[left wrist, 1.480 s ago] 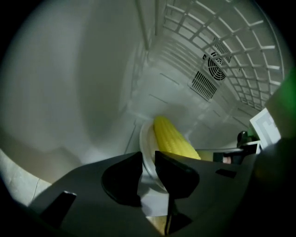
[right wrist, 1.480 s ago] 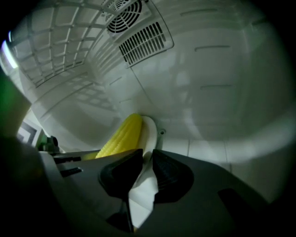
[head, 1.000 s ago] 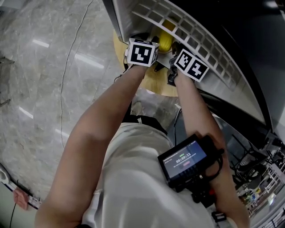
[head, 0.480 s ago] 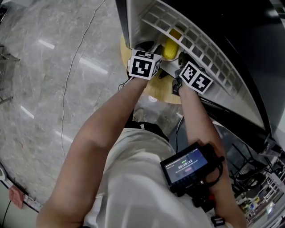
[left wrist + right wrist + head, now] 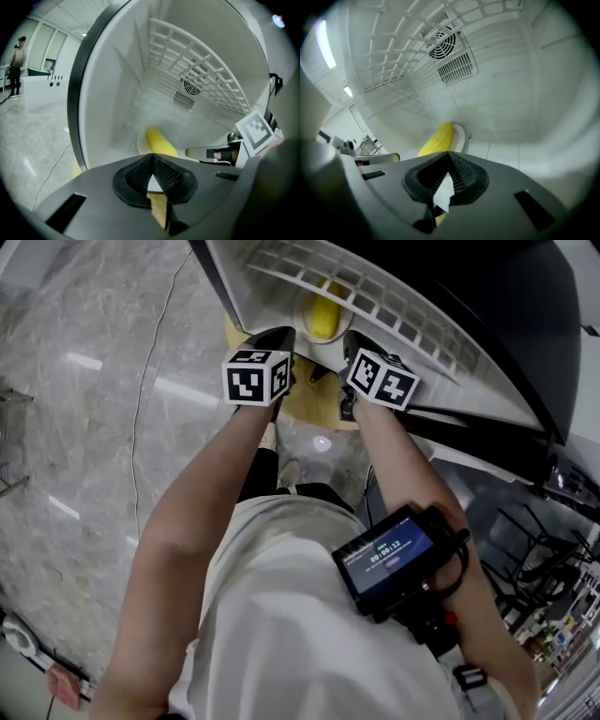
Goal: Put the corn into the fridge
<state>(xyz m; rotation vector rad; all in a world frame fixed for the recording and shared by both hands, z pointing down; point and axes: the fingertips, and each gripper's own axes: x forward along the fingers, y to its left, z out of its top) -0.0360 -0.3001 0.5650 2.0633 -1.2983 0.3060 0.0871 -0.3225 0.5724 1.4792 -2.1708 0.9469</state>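
Meanwhile, the corn (image 5: 322, 317) lay on a white plate (image 5: 139, 143) on the floor of the open fridge (image 5: 108, 93). It sat beneath a white wire shelf (image 5: 375, 301) and in front of the round fan grille (image 5: 442, 44) on the back wall. The left tongs (image 5: 151, 157) had just been closing and were clenched tip to tip with nothing between them. The cob lay just beyond their tips, apart from them. The right tongs (image 5: 447, 154) were likewise clenched and empty, aimed at the same plate from the other side. Seen from above, the two marker cubes (image 5: 255, 378) hung side by side at the front edge of the compartment. A round wooden surface (image 5: 309, 404) showed below them, and grey marbled floor (image 5: 84, 427) spread to the left.
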